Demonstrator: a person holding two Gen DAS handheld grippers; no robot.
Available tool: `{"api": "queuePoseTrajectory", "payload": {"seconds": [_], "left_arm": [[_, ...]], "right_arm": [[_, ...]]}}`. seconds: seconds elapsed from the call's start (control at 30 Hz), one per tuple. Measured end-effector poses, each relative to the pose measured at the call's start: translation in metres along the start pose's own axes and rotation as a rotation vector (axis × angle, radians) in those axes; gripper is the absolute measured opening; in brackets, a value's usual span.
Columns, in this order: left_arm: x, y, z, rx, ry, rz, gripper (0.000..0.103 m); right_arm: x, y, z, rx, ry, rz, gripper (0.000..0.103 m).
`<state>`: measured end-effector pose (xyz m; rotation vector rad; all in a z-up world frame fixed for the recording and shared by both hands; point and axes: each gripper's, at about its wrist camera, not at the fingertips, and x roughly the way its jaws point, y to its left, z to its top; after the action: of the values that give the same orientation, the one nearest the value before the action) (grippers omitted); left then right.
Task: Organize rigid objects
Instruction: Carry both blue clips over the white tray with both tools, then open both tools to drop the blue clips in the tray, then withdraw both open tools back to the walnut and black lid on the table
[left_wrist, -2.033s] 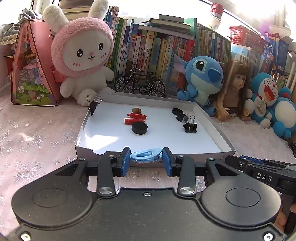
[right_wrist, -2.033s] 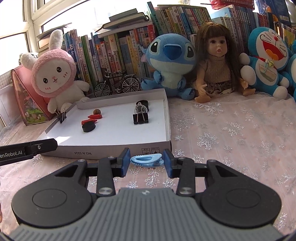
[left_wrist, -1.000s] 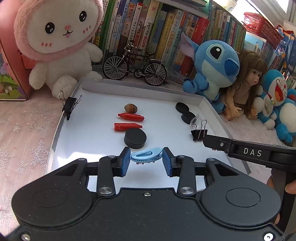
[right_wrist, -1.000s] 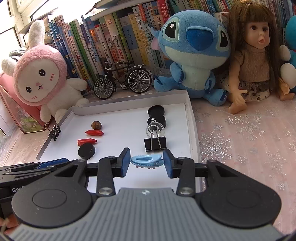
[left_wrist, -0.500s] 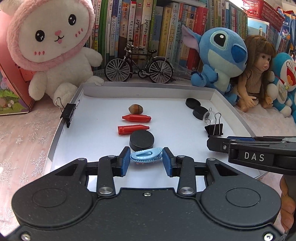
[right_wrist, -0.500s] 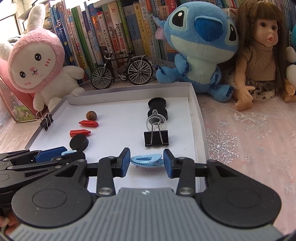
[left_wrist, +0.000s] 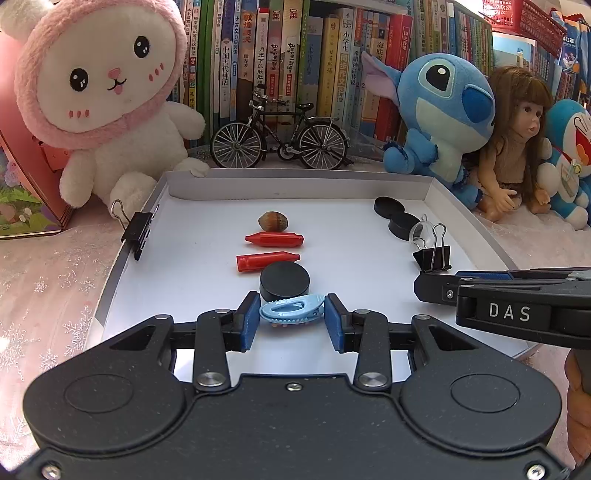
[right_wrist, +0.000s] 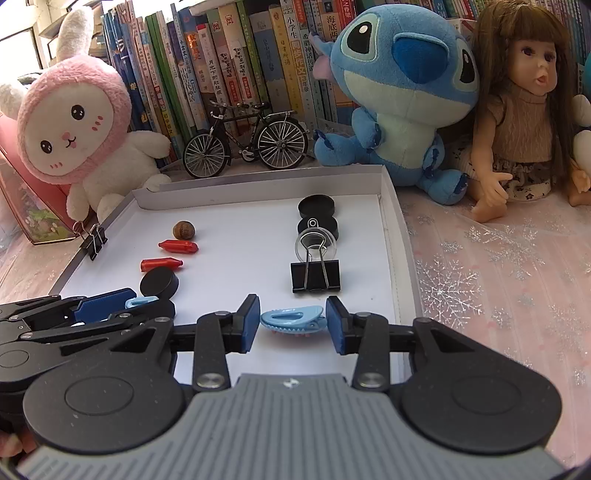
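Observation:
My left gripper (left_wrist: 291, 321) is shut on a light blue hair clip (left_wrist: 291, 309), low over the white tray (left_wrist: 184, 302), just in front of a black disc (left_wrist: 284, 282). My right gripper (right_wrist: 293, 323) is shut on a second light blue hair clip (right_wrist: 293, 318), in front of a black binder clip (right_wrist: 315, 275). The tray holds two red crayon-like pieces (left_wrist: 273, 240), a brown nut (left_wrist: 272, 220), two more black discs (right_wrist: 317, 206) and a clear ring (right_wrist: 316, 243). The left gripper also shows in the right wrist view (right_wrist: 125, 304).
A binder clip (left_wrist: 137, 229) is clamped on the tray's left rim. Behind the tray stand a model bicycle (left_wrist: 279, 138), a pink rabbit plush (left_wrist: 103, 99), a blue plush (left_wrist: 439, 110), a doll (left_wrist: 517, 147) and a row of books (left_wrist: 295, 55).
Both grippers, each holding its hair clip, have moved forward from the tray's front edge to over the tray floor and lower, closer to the rows of objects.

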<state>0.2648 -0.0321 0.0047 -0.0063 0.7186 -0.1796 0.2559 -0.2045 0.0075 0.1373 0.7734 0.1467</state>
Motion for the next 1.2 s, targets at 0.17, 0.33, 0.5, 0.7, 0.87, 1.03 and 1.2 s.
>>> {"api": "queuePoseTrajectory", "payload": {"seconds": [0.17,0.33,0.5,0.7,0.87,1.03,1.2], "left_arm": [[-0.002,0.000,-0.002,-0.005,-0.001,-0.005,0.042],[-0.010,-0.001,-0.002,-0.011,-0.003,-0.020,0.053],[-0.024,-0.001,-0.003,-0.013,-0.014,-0.022,0.076],[-0.045,0.004,-0.008,-0.024,-0.029,-0.051,0.085],[-0.068,0.004,-0.019,-0.003,-0.038,-0.066,0.087],[-0.093,-0.002,-0.040,0.035,-0.068,-0.097,0.091],[-0.109,-0.011,-0.056,0.069,-0.048,-0.128,0.091]], "right_arm": [[-0.003,-0.001,0.000,0.011,-0.003,0.009,0.048],[-0.009,-0.002,0.000,0.004,-0.018,0.010,0.056],[-0.024,-0.004,-0.003,0.001,-0.040,0.035,0.061],[-0.050,-0.007,-0.011,-0.022,-0.076,0.065,0.070],[-0.077,-0.009,-0.024,-0.063,-0.114,0.083,0.081],[-0.103,-0.008,-0.044,-0.124,-0.149,0.090,0.087],[-0.123,-0.005,-0.067,-0.175,-0.173,0.102,0.088]]}}
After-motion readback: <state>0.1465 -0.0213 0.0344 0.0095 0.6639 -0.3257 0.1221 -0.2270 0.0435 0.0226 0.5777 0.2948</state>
